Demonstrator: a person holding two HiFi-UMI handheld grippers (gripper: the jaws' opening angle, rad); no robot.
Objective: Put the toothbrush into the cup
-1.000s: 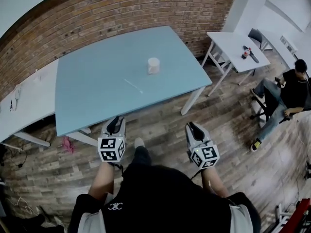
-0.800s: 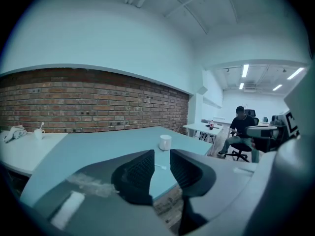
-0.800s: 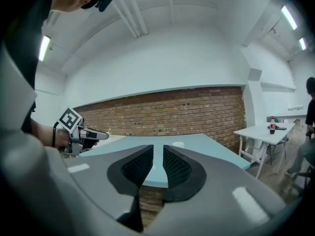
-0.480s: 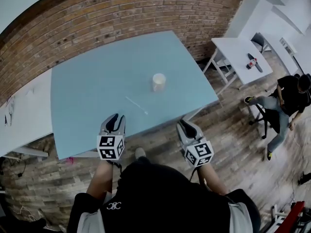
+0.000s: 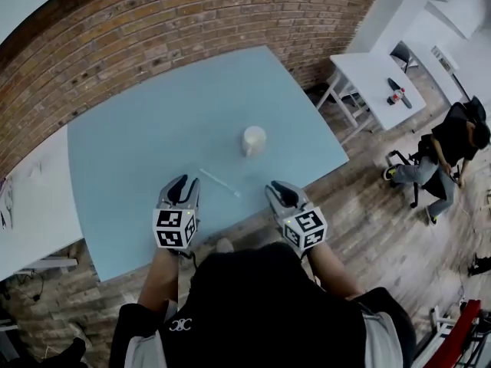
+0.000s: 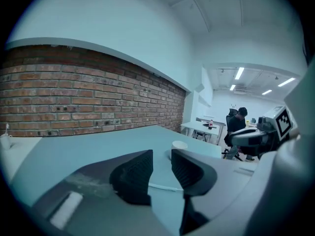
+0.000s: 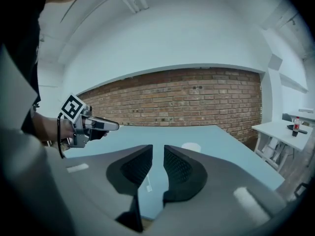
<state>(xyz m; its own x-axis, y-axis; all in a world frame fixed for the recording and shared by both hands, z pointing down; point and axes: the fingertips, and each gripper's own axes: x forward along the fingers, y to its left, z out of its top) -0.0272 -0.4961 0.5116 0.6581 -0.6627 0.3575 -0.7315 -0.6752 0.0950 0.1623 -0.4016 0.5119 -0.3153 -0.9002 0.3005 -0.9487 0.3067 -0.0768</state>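
Observation:
A white cup (image 5: 254, 140) stands upright near the middle of the light blue table (image 5: 130, 144). A thin white toothbrush (image 5: 219, 182) lies flat on the table in front of it, closer to me. My left gripper (image 5: 178, 188) hovers over the near table edge, left of the toothbrush. Its jaws have just been opening and hold nothing. My right gripper (image 5: 278, 192) is at the edge, right of the toothbrush. Its jaws have also just widened to a narrow, empty gap. The left gripper view shows the cup (image 6: 179, 145) and toothbrush (image 6: 162, 186) beyond its jaws.
A brick wall (image 5: 153, 29) runs behind the table. A white table (image 5: 31, 205) adjoins on the left. Another white table (image 5: 368, 79) with a bottle (image 5: 396, 95) stands at the right. A person sits on a chair (image 5: 445, 148) at the far right, on a wooden floor (image 5: 383, 228).
Both grippers have come forward from over the floor to the table's near edge, on either side of the toothbrush. The cup and toothbrush have not moved on the table.

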